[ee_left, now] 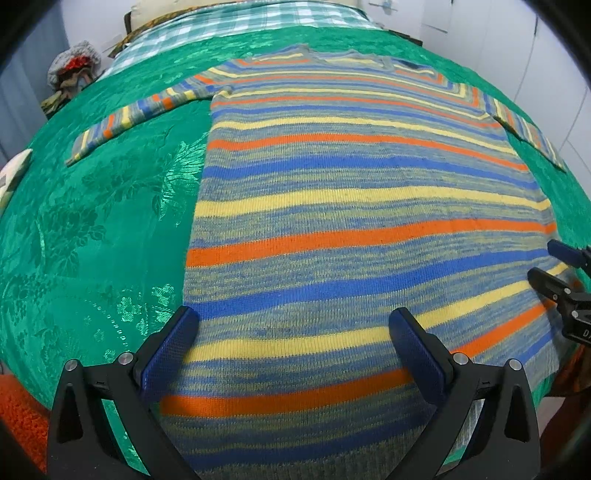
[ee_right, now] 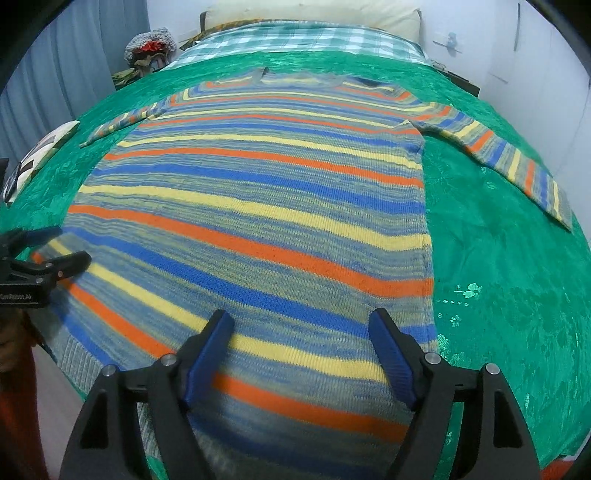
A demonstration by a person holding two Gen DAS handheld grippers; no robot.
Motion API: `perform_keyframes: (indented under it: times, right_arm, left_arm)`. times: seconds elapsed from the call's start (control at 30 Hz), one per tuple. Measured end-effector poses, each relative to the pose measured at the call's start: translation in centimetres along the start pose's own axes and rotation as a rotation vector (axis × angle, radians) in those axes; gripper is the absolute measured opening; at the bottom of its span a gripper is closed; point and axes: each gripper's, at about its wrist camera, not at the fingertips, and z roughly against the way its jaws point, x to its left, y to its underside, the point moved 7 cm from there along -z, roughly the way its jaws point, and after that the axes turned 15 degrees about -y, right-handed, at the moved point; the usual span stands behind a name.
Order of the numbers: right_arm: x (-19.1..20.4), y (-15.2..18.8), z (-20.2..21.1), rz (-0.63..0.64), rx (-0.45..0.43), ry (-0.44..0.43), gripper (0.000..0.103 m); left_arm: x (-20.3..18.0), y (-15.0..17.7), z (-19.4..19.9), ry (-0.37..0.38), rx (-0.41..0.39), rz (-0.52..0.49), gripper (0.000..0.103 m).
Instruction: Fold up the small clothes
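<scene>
- Sweater (ee_left: pixel 351 206) lies flat on the green bedspread (ee_left: pixel 92 229), sleeves out.
- Both our tools, left tool (ee_left: pixel 295 343) and right tool (ee_right: pixel 301 343), hover spread, empty.
- Soft, floppy knit; we'd pinch hem corners.

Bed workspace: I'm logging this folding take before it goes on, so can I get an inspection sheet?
Surface: green bedspread with a woven flower pattern, over a checked sheet.
Job's things: striped sweater lying flat, both sleeves spread out sideways, hem nearest the cameras; no fold made yet.
Clutter: heap of clothes at the far left corner; a patterned flat item at the left edge, kind unclear.
Grippers: left gripper open above the hem's left part; right gripper open above its right part; neither holds cloth.
Cables: nothing seen.
Surroundings: pillow at the head of the bed, white walls, a curtain on the left.
</scene>
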Motion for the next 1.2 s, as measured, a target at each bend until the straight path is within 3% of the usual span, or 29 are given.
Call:
perform_keyframes:
  times: [0.23, 0.3, 0.43, 0.5, 0.57, 0.6, 0.67, 0.8, 0.83, 0.9, 0.97, 1.2]
  right_arm:
    - [0.0, 0.2, 0.1, -0.004, 0.006, 0.005, 0.083]
    - [0.0, 0.3, 0.2, -0.013, 0.015, 0.003, 0.089]
    - [0.1, 0.7, 0.5, -0.044, 0.067, -0.003, 0.092]
    - [0.0, 0.8, 1.3, -0.07, 0.108, -0.035, 0.091]
    - [-1.1, 0.1, 3.0, -0.149, 0.094, -0.115, 0.088]
    - [-2.7, -0.9, 4.7, -0.221, 0.04, -0.164, 0.088]
    - [-6.6, -2.8, 7.3, -0.317, -0.052, -0.176, 0.088]
    - [-21.2, -6.6, 13.5, -0.617, -0.344, -0.092, 0.088]
    - [-24.3, -6.7, 14.1, -0.692, -0.379, -0.078, 0.088]
    - [-29.9, -6.1, 14.2, -0.869, -0.405, -0.068, 0.083]
    - [-33.3, -5.8, 13.0, -0.993, -0.402, -0.134, 0.076]
    - [-36.1, -6.7, 7.8, -1.022, -0.296, -0.172, 0.069]
  left_arm:
    - [0.0, 0.1, 0.1, -0.004, -0.011, 0.006, 0.103]
    - [0.0, 0.2, 0.2, -0.006, -0.022, 0.011, 0.103]
    - [0.0, 0.4, 0.6, -0.028, -0.04, -0.014, 0.103]
    - [-0.2, 0.4, 1.0, -0.037, -0.029, -0.053, 0.103]
    - [0.4, 0.0, 2.0, -0.033, -0.017, -0.055, 0.102]
    - [0.9, -0.2, 2.8, -0.021, -0.038, -0.032, 0.102]
    - [1.9, -0.8, 4.4, 0.005, -0.099, 0.017, 0.102]
    - [3.5, -2.2, 6.2, -0.002, -0.182, 0.081, 0.102]
    - [3.9, -2.6, 6.4, -0.009, -0.199, 0.097, 0.102]
    - [4.4, -3.0, 6.3, -0.016, -0.208, 0.12, 0.102]
    - [4.7, -3.1, 5.4, -0.031, -0.184, 0.133, 0.102]
    - [5.1, -2.6, 2.5, -0.049, -0.088, 0.162, 0.102]
